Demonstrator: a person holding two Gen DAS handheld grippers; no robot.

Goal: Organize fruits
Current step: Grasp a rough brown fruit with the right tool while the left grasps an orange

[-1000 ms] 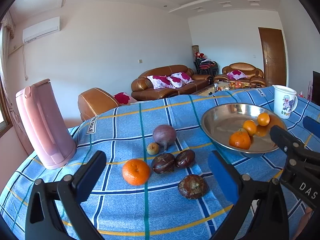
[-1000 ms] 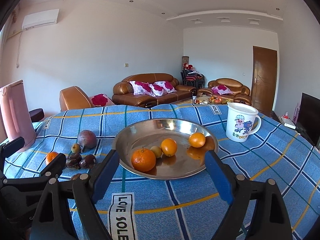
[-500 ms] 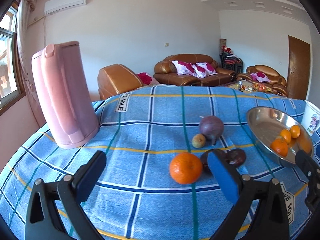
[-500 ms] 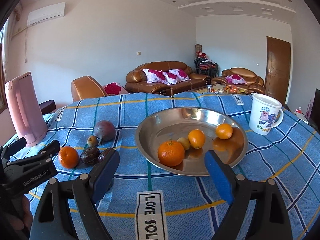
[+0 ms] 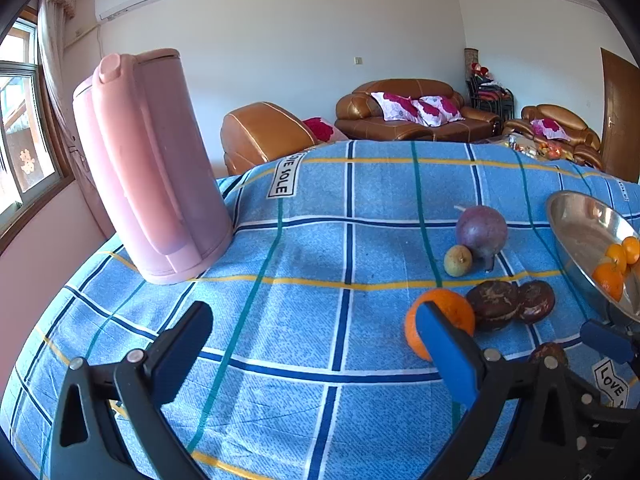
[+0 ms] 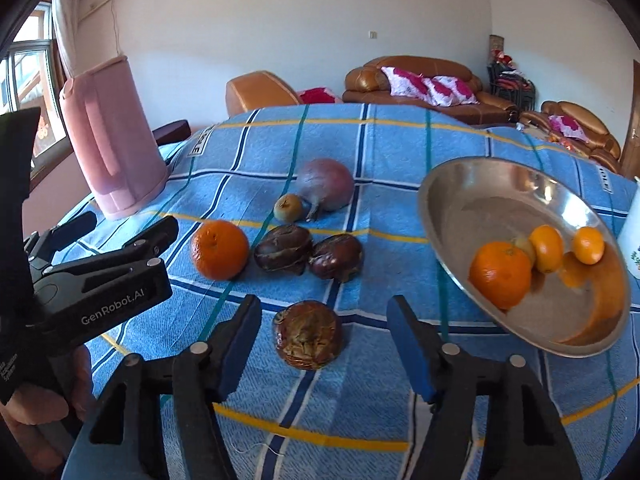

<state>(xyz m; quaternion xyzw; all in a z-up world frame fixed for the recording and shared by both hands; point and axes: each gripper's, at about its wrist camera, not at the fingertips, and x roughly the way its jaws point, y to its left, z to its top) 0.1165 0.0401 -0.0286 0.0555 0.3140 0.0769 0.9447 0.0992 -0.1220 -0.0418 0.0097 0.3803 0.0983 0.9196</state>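
Both wrist views have been swung leftward compared with a second ago, so the steel bowl [image 6: 480, 184] is now pushed to the right edge and the loose fruit is brought up close. Over that stretch the right gripper [image 6: 324, 338] has had its jaws narrowed quite a bit, and a wrinkled brown fruit [image 6: 308, 340] is now seen sitting on the cloth between them. It's bracketed but not touched, gaps are left on both sides.

The left gripper [image 5: 316, 344] is held wide, nothing between its fingers but blue plaid tablecloth [image 5: 320, 240]. Its right finger is seen overlapping a loose orange [image 5: 444, 312], though contact can't really be told from this angle.

Where the fruit is:
- Loose orange, left of two dark wrinkled fruits [image 6: 310, 254] that are pressed side by side
- Behind those, a small green-brown fruit [image 6: 288, 207] tucked against a big purplish round fruit [image 6: 326, 184]
- In the bowl, a large orange [image 6: 500, 274], two smaller oranges [image 6: 546, 248] and a small pale fruit half hidden behind them

A pink jug [image 5: 148, 168] is stood at the far left of the table. A white mug [image 6: 632, 240] is only just caught at the right edge, beside the bowl.
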